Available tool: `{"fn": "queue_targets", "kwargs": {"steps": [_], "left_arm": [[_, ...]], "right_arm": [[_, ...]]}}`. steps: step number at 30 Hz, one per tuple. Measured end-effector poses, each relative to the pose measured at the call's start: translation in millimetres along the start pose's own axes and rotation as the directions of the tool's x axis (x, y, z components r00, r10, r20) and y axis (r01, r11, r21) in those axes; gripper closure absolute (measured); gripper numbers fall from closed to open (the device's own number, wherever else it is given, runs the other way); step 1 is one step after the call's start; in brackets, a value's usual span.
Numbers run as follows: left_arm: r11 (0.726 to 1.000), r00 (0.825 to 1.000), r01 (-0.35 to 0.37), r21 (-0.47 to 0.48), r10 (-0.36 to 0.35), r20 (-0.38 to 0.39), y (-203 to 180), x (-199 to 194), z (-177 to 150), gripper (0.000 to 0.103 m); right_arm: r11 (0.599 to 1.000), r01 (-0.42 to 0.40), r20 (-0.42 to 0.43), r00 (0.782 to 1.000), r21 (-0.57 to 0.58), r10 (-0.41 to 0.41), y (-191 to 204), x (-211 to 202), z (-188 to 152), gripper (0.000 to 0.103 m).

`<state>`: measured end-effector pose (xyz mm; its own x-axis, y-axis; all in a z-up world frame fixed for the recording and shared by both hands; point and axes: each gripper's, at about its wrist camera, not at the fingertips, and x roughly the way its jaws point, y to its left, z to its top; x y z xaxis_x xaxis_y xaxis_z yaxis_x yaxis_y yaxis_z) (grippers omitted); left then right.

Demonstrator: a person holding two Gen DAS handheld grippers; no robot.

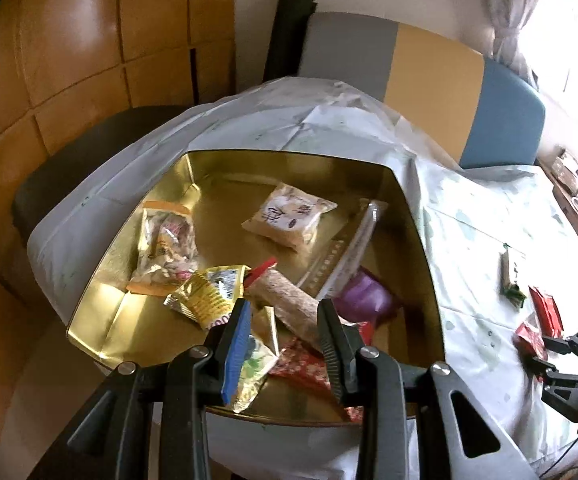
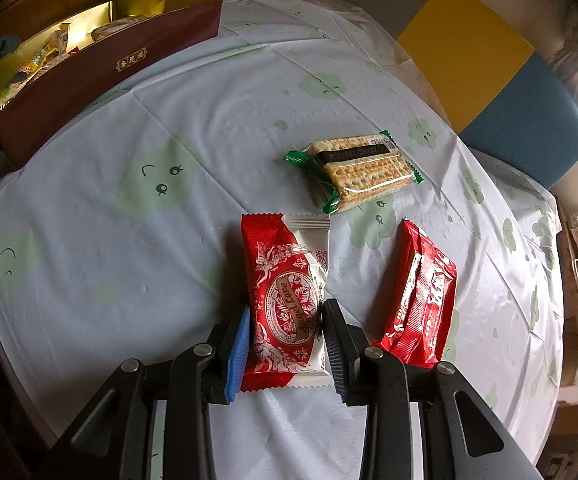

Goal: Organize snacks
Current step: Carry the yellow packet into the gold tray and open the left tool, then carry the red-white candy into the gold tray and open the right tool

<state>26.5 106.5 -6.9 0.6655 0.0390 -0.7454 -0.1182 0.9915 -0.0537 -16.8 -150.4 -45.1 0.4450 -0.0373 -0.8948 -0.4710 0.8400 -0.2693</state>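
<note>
- Across the middle of the left wrist view, a gold-lined box (image 1: 101, 320) is sitting open, collecting snack packets.
- Lower centre of the right wrist view, the right gripper (image 2: 285, 344) is pinching a red-and-white packet (image 2: 285, 304) on the tablecloth (image 2: 169, 240), probably bound for the box.
- Above the box, the left gripper (image 1: 283, 344) is hovering part-open, holding nothing.

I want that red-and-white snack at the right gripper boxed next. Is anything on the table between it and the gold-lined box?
Nothing visible: the red-and-white snack sits between the right gripper fingers, and only bare tablecloth lies toward the box.
</note>
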Motion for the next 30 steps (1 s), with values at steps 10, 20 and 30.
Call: {"fn": "queue_targets", "kwargs": {"steps": [10,20,30], "left_arm": [[0.999,0.999,0.024,0.04,-0.025,0.025,-11,-9,-4,0.068],[0.999,0.998,0.034,0.042,-0.036,0.046,-3,-15,-7,0.068],[0.999,0.999,0.031,0.013,-0.032,0.041,15,-12,-11,0.068]], "right_arm": [[1.0,-0.017,0.005,1.0,0.014,0.017,-3,-1,-1,0.068],[0.995,-0.064,-0.017,0.998,0.079,0.066,-14,5,1,0.068],[0.989,-0.037,-0.074,0.996,0.14,0.048,-17,4,17,0.073]]}}
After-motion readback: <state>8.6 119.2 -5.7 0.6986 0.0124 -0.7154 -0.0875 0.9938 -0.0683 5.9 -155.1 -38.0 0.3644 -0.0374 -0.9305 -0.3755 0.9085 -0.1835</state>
